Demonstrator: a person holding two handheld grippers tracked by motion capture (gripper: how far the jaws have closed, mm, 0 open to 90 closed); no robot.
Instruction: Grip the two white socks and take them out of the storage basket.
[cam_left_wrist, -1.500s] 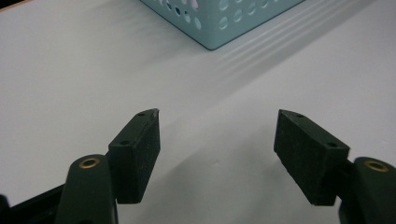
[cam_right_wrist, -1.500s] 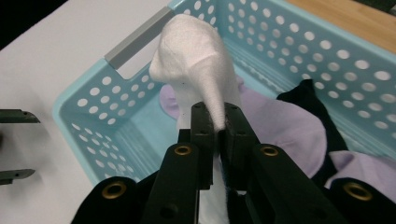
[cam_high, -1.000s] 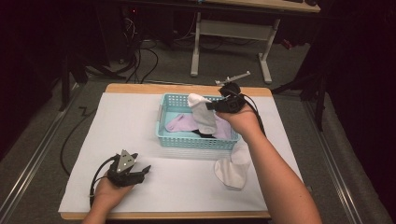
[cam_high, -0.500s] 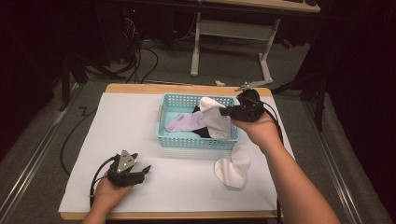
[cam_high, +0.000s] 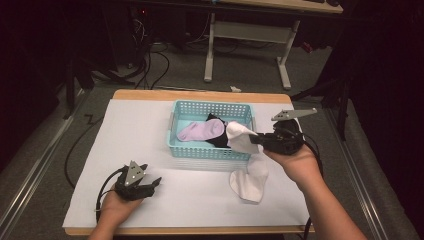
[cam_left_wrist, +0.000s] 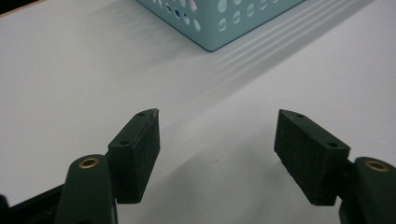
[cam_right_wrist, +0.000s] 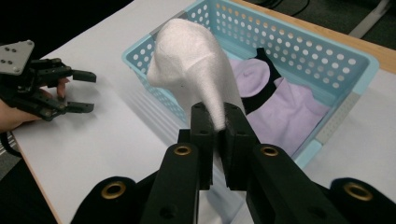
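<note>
Resting low on the white table cover (cam_high: 150, 135), the left gripper (cam_high: 150, 184) keeps its jaws apart with nothing between them. Beyond it, a second white sock (cam_high: 250, 181) lies flat just before the blue basket (cam_high: 186, 147). The right gripper (cam_right_wrist: 215, 122) clamps a white sock (cam_right_wrist: 194, 74), raised over the basket's right front corner.

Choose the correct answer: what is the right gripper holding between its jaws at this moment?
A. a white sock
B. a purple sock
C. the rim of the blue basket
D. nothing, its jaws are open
A. In the right gripper view, the right gripper has its jaws closed on a white sock, lifted in front of the blue basket, while the purple sock lies inside it.
</note>
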